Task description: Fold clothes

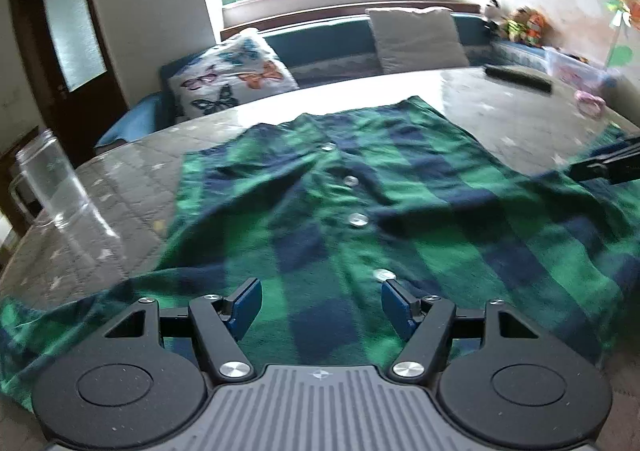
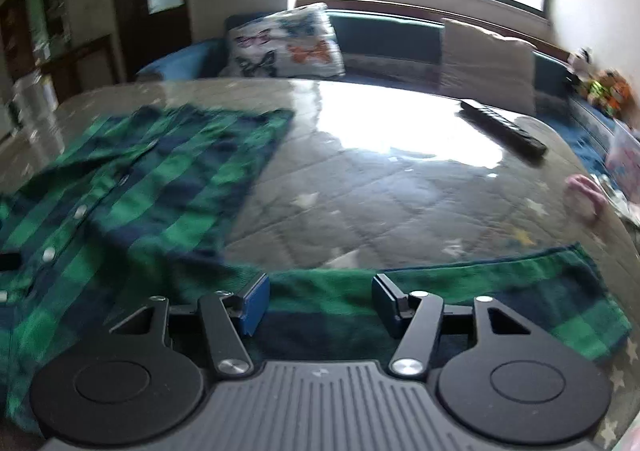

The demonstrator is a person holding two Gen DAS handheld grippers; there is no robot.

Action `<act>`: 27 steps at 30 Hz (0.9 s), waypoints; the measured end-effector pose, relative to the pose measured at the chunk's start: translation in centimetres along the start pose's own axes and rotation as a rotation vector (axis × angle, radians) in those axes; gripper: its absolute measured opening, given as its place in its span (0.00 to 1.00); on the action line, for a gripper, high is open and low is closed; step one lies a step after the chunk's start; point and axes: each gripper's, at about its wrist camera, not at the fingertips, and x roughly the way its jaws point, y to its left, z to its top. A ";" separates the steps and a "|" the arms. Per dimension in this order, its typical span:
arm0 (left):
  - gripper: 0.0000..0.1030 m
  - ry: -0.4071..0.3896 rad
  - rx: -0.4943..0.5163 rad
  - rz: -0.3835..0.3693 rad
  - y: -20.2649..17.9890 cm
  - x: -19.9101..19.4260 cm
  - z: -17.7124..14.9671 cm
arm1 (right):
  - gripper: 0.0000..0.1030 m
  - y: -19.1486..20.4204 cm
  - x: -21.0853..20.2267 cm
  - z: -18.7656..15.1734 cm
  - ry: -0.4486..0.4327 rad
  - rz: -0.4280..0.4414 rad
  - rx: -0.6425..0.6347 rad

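Observation:
A green and navy checked button-up shirt [image 1: 360,211] lies spread front-up on the quilted table, its row of white buttons [image 1: 358,219] running away from me. My left gripper [image 1: 322,301] is open and empty, hovering over the shirt's near part by the button line. In the right wrist view the shirt's body [image 2: 152,187] lies at the left and one sleeve [image 2: 520,291] stretches right along the near edge. My right gripper [image 2: 320,301] is open and empty just above that sleeve. The right gripper's tip shows in the left wrist view [image 1: 608,167].
A clear plastic jug [image 1: 52,187] stands at the table's left edge. A black remote [image 2: 504,125] and a pink object [image 2: 584,195] lie at the far right. A sofa with a butterfly cushion [image 1: 232,75] stands behind the glossy quilted table [image 2: 380,179].

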 end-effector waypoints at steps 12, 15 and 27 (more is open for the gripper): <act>0.67 -0.011 0.069 -0.039 -1.5 -0.9 -1.6 | 0.58 2.2 -2.0 -0.9 0.015 0.002 -0.130; 0.67 -0.018 0.071 -0.046 -1.5 -1.3 -1.8 | 0.60 3.0 -1.8 0.3 -0.015 0.023 -0.126; 0.67 -0.023 0.076 -0.088 -1.2 -2.3 -2.4 | 0.60 6.9 0.6 0.5 0.005 0.068 -0.211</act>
